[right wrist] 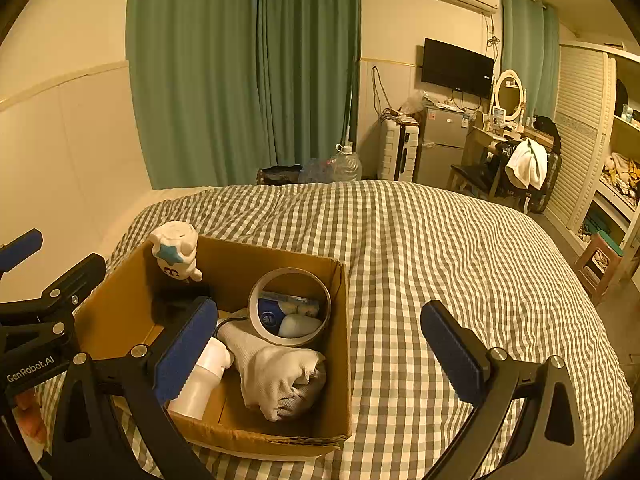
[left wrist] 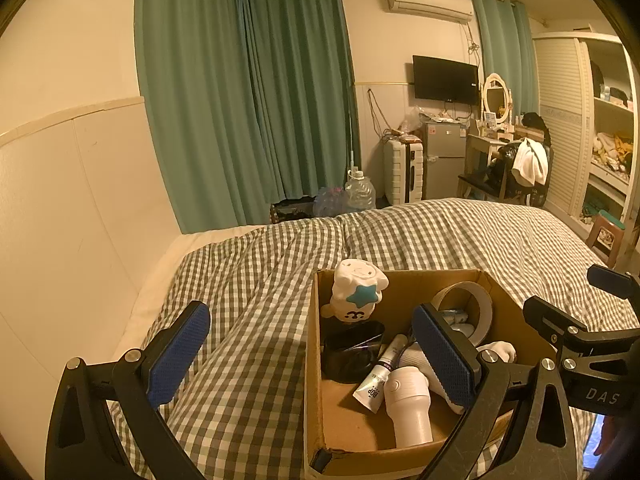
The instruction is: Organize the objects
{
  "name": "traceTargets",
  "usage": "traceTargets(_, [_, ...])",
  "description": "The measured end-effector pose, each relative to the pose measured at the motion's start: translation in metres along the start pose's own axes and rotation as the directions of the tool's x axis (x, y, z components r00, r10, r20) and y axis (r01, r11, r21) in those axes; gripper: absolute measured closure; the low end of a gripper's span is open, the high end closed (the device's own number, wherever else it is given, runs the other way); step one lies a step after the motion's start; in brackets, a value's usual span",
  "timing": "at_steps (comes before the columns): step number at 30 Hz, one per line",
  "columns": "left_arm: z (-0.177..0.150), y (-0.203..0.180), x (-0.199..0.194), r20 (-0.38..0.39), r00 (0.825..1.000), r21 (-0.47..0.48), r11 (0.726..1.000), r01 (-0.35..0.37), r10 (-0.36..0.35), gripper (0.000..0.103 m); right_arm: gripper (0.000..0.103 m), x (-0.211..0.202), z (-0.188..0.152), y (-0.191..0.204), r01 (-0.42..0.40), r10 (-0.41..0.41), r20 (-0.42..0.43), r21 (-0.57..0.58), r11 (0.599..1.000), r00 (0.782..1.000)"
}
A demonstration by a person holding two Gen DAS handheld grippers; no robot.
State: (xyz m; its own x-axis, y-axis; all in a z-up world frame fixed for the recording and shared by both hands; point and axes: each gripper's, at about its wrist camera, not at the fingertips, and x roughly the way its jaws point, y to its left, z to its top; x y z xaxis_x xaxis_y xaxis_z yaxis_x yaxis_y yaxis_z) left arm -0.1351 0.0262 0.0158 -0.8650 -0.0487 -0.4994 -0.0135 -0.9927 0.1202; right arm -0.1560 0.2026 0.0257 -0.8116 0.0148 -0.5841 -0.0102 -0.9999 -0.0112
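Observation:
An open cardboard box [left wrist: 314, 360] [right wrist: 340, 344] sits on the checked bed cover. Inside are a white plush toy with a blue star [left wrist: 356, 294] [right wrist: 176, 250], a tape roll [left wrist: 466, 308] [right wrist: 290, 306], a white bottle [left wrist: 410, 404] [right wrist: 200, 384], a tube [left wrist: 380, 374], a black container [left wrist: 352, 350] and a grey-white glove [right wrist: 276, 376]. My left gripper [left wrist: 316, 358] is open and empty, straddling the box's left wall. My right gripper [right wrist: 320, 354] is open and empty, straddling the box's right wall.
The bed's checked cover [right wrist: 460, 260] spreads right and beyond the box. A white wall [left wrist: 60, 200] runs along the left. Green curtains [left wrist: 240, 100], water jugs [left wrist: 358, 194], a fridge [left wrist: 444, 160], a chair with clothes [left wrist: 516, 168] and shelves [left wrist: 612, 140] lie beyond the bed.

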Motion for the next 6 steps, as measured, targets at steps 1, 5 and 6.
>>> traceTargets(1, [0.0003, -0.0004, -0.0001, 0.0, 1.0, 0.001, 1.0, -0.003, 0.003, 0.0, 0.001, 0.0001, 0.0, 0.0002, 0.0, 0.0, 0.0, 0.0, 1.0, 1.0])
traceTargets(5, [-0.0001, -0.0009, 0.0, 0.0, 1.0, 0.005, 1.0, -0.016, 0.016, 0.0, 0.001, 0.0003, 0.0001, 0.0002, 0.0, 0.0, -0.001, 0.0, 1.0, 1.0])
traceTargets(6, [-0.0002, -0.0007, -0.0004, 0.003, 1.0, 0.004, 1.0, -0.017, 0.017, 0.0, 0.001, 0.0007, -0.0005, 0.0006, 0.0, 0.0, -0.002, 0.0, 1.0, 1.0])
